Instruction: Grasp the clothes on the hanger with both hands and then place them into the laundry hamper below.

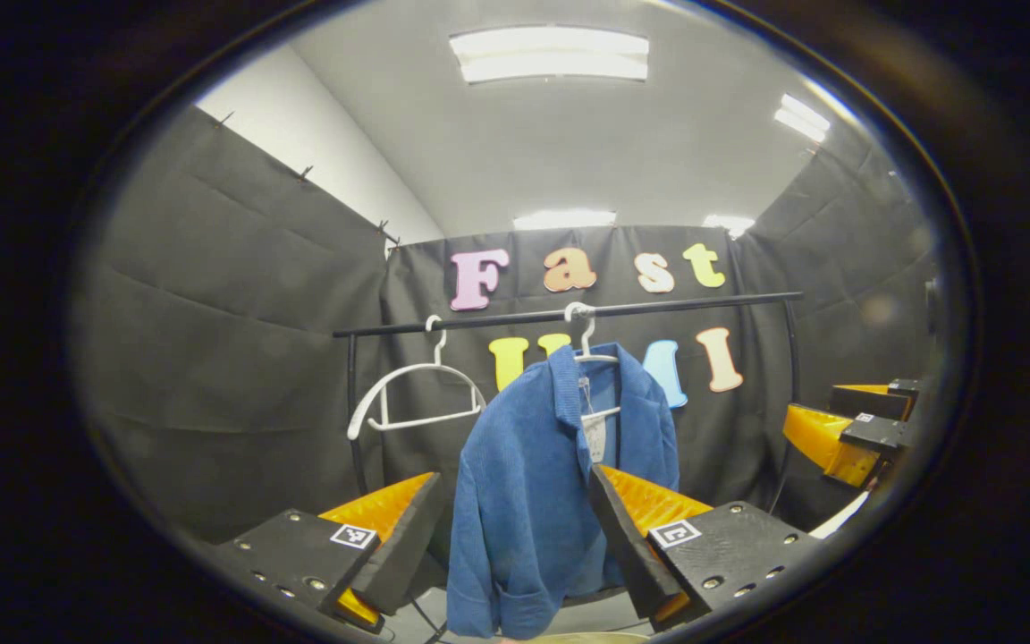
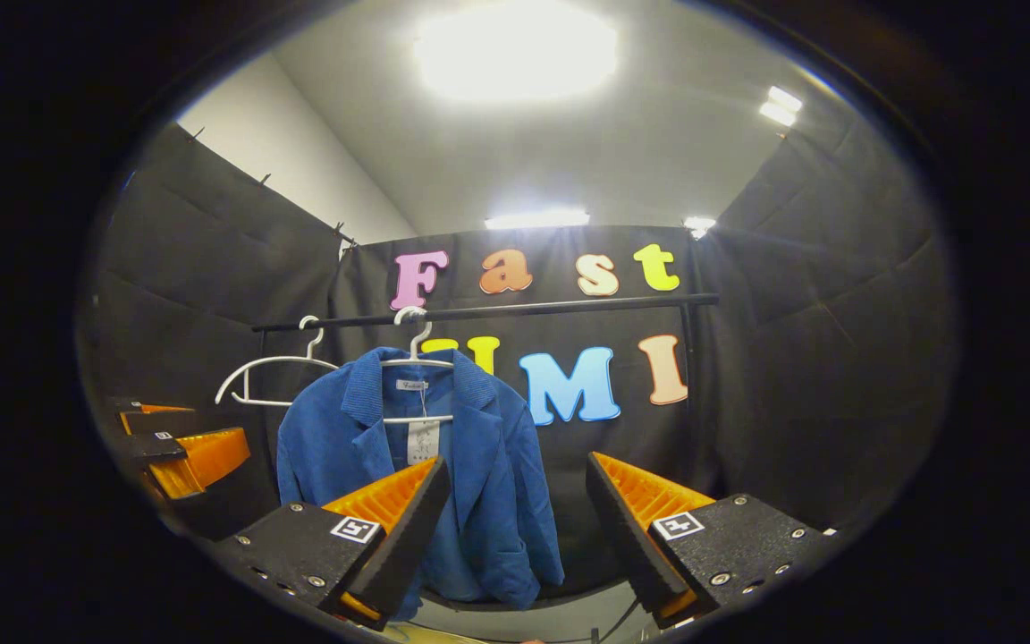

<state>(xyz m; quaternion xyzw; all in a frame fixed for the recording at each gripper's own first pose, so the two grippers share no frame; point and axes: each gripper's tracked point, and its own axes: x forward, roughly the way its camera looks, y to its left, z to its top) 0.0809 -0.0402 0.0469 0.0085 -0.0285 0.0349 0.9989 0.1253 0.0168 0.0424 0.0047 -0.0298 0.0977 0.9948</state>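
A blue corduroy jacket hangs on a white hanger from a black rail, with a paper tag at its collar. My left gripper is open, short of the jacket, which shows between its fingers. In the right gripper view the same jacket hangs left of centre on its hanger. My right gripper is open too, with the jacket's right edge behind its left finger. The right gripper appears at the far right of the left gripper view, and the left gripper at the far left of the right gripper view.
A bare white hanger hangs on the rail to the left of the jacket, also seen as the bare hanger in the right gripper view. Black rack uprights stand at the rail's ends. Black cloth walls close the booth.
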